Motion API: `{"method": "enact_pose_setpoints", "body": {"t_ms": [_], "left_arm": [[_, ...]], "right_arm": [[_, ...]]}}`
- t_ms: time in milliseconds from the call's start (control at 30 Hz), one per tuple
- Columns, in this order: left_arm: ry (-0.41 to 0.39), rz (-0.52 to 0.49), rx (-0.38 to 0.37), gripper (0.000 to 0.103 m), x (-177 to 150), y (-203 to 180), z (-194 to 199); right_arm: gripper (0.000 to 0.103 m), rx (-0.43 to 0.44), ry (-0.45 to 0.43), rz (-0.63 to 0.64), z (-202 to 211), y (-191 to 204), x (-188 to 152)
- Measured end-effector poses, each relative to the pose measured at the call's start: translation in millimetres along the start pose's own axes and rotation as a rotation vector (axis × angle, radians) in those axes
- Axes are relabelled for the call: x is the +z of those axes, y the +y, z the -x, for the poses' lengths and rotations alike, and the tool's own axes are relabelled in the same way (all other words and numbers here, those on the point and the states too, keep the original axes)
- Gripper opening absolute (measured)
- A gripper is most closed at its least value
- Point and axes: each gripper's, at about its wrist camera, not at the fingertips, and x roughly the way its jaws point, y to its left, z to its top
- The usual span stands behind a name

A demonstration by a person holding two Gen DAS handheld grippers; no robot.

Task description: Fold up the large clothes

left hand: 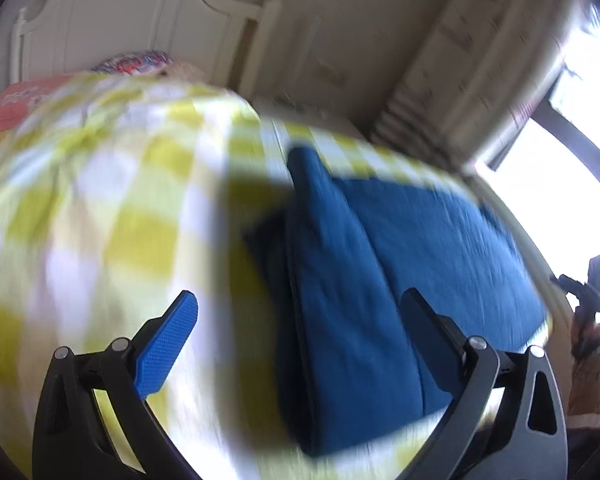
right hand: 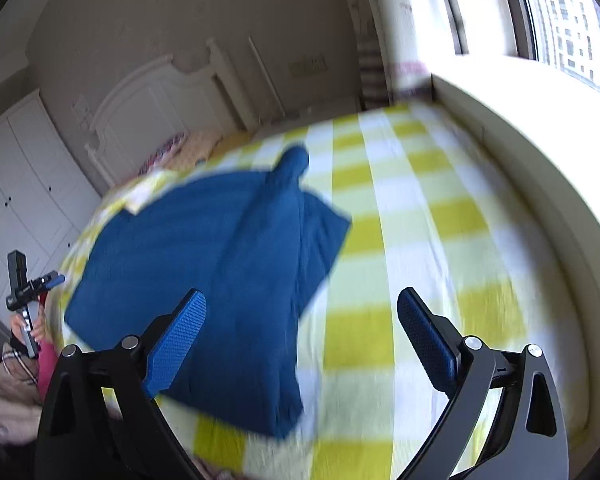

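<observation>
Your left hand-held gripper is spread wide with nothing between its blue pads. Same deal on the right: your right hand-held gripper is wide open and empty. Neither touches the cloth as far as the blurry pictures show.

Just past the fingers is the blue garment, lying folded on the bed. In the left wrist view it sits ahead and to the right, with the right finger over its near part and the left finger over bare bedding. In the right wrist view the garment sits ahead and to the left, the left finger over its near edge and the right finger over the checked sheet. One narrow bit of it, maybe a sleeve, sticks out toward the far end of the bed.

The sheet is yellow-and-white check and covers the whole mattress. At the side of each view you can spot your other hand holding its gripper, close to the bed's edge.

Further back there's a pillow with a red and blue pattern, then a white headboard. A wardrobe is on one side, and a bright window with a curtain on the other.
</observation>
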Motion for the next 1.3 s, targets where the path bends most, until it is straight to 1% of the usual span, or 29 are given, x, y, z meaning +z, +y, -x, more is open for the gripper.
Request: {"method": "enact_pose_setpoints", "body": {"t_ms": [67,133,233,267,300,367,433,500,567,633,733,833,867,900,933,967,1000,1033,1067,1100,1133,1200,1300], "left_arm": [[0.033,-0.037,-0.03,0.1,-33,-13,4],[0.052,-0.067,-0.033,0.1,-60,-23,3],[0.089,-0.104,0.03,0.1,-85,-32,-8],[0.1,-0.107,0.036,0.1,-91,-34,-13],[0.067,-0.118,0.049,0.1,-94,-37,-13],[0.058,-0.112,0.039,0.1,-93,-40,-15],[0.043,-0.087,-0.014,0.1,-87,-44,-16],[0.019,-0.072,-0.021,0.101,-79,-48,-17],[-0.008,-0.071,-0.022,0.101,-75,-52,-15],[-0.025,-0.056,-0.036,0.1,-71,-52,-12],[-0.039,-0.024,-0.093,0.1,-68,-47,-7],[-0.021,-0.024,-0.09,0.099,-67,-45,-11],[-0.023,-0.029,-0.085,0.09,-66,-47,-14],[-0.027,-0.031,-0.065,0.079,-65,-49,-17],[-0.036,-0.039,-0.03,0.071,-65,-52,-20],[-0.045,-0.053,-0.023,0.053,-65,-55,-19],[-0.06,-0.071,0.001,0.034,-66,-58,-15],[-0.069,-0.095,0.039,0.03,-66,-62,-9],[-0.074,-0.098,0.034,0.025,-67,-62,-4],[-0.084,-0.091,0.017,0.024,-69,-62,5],[-0.092,-0.082,-0.002,0.023,-70,-63,14],[-0.096,-0.093,-0.006,0.023,-75,-65,27],[-0.089,-0.103,0.003,0.023,-83,-64,39]], "right_arm": [[0.094,0.016,0.027,0.009,1,3,-25],[0.094,0.041,0.04,0.025,-1,11,-44],[0.094,0.094,0.056,0.053,-12,27,-57],[0.094,0.111,0.066,0.062,-19,30,-59],[0.09,0.118,0.074,0.07,-25,34,-60],[0.087,0.099,0.083,0.076,-40,40,-65],[0.084,0.107,0.059,0.066,-41,41,-70],[0.078,0.112,0.038,0.062,-39,40,-73],[0.076,0.116,0.034,0.059,-38,38,-76],[0.076,0.128,0.034,0.049,-35,36,-77],[0.076,0.126,0.033,0.056,-35,36,-77],[0.076,0.137,0.023,0.044,-37,34,-77],[0.075,0.138,0.019,0.041,-37,33,-77],[0.074,0.133,0.011,0.041,-37,34,-78],[0.073,0.13,0.004,0.045,-36,35,-79],[0.068,0.129,-0.002,0.051,-35,36,-80],[0.062,0.128,-0.01,0.064,-32,39,-81],[0.06,0.123,-0.014,0.073,-29,42,-81],[0.054,0.115,-0.017,0.08,-27,45,-81],[0.049,0.104,-0.023,0.087,-22,48,-80],[0.047,0.103,-0.032,0.09,-15,50,-80],[0.039,0.12,-0.046,0.089,-3,51,-79],[0.035,0.146,-0.042,0.09,12,49,-83]]}}
